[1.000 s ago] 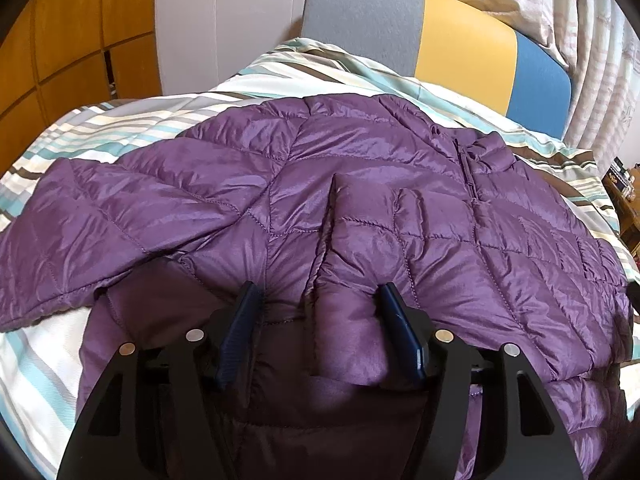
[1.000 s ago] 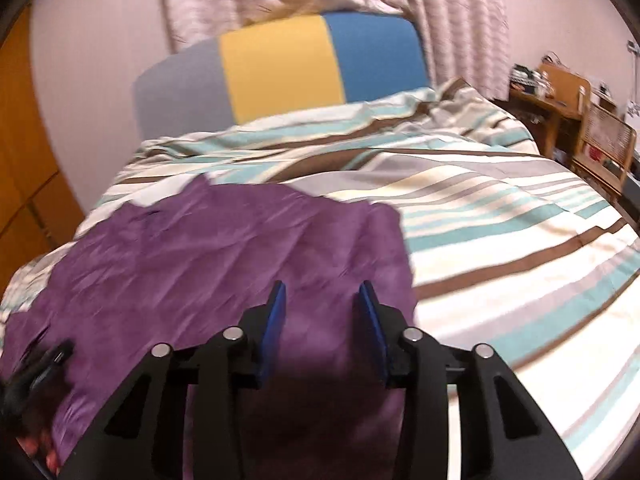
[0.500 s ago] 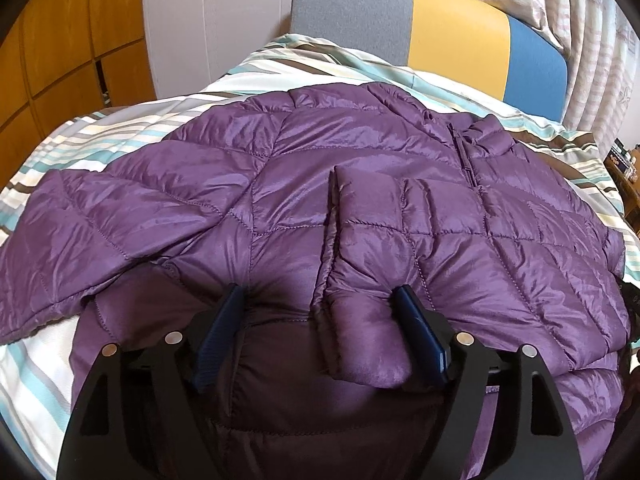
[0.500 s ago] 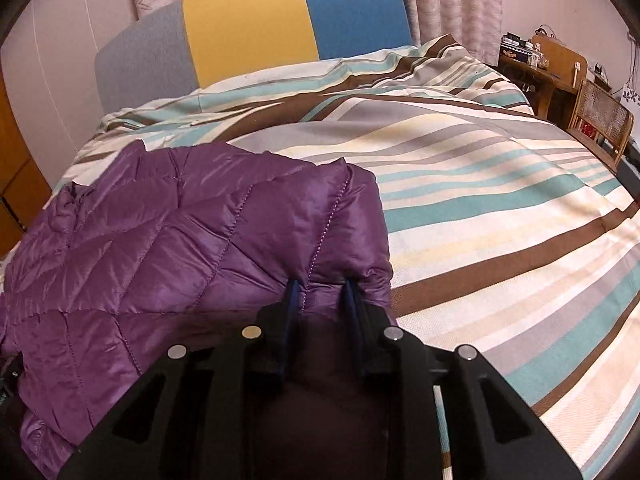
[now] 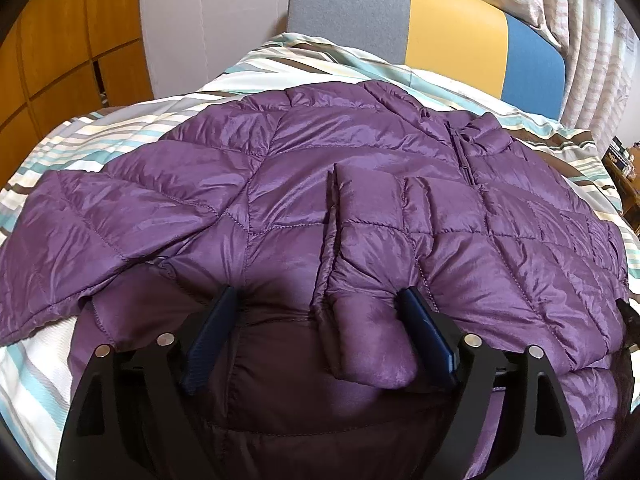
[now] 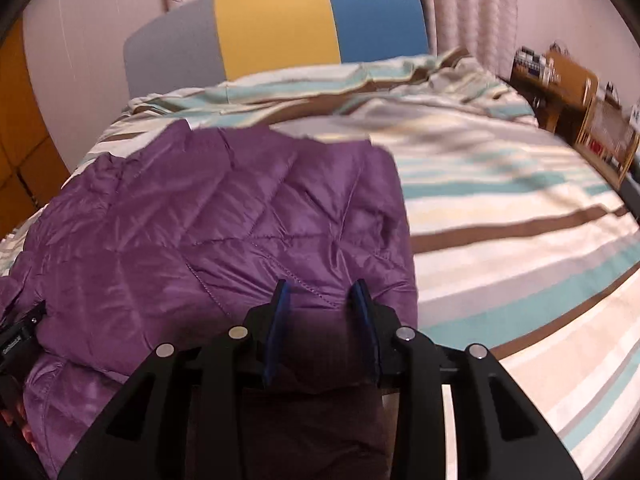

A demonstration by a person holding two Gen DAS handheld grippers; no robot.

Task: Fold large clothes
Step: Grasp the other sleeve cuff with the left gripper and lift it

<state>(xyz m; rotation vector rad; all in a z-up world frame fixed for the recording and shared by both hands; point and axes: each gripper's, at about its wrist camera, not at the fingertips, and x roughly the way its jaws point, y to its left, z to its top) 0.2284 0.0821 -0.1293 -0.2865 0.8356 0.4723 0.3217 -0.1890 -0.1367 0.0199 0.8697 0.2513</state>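
Jacket (image 5: 360, 184) is a purple quilted puffer, spread across the striped bed (image 6: 500, 208) below the grey-yellow-blue headboard (image 5: 420, 20), one cuff (image 5: 368, 352) folded onto its middle. Looks light, squishy and slick, so I'd pinch at stitched seams or the hem, not mid-puff. Left gripper (image 5: 320, 340) is wide open, cuff lying loose between its fingers. Right gripper (image 6: 322, 316) sits part open at the jacket's edge; can't tell if it's pinching anything.
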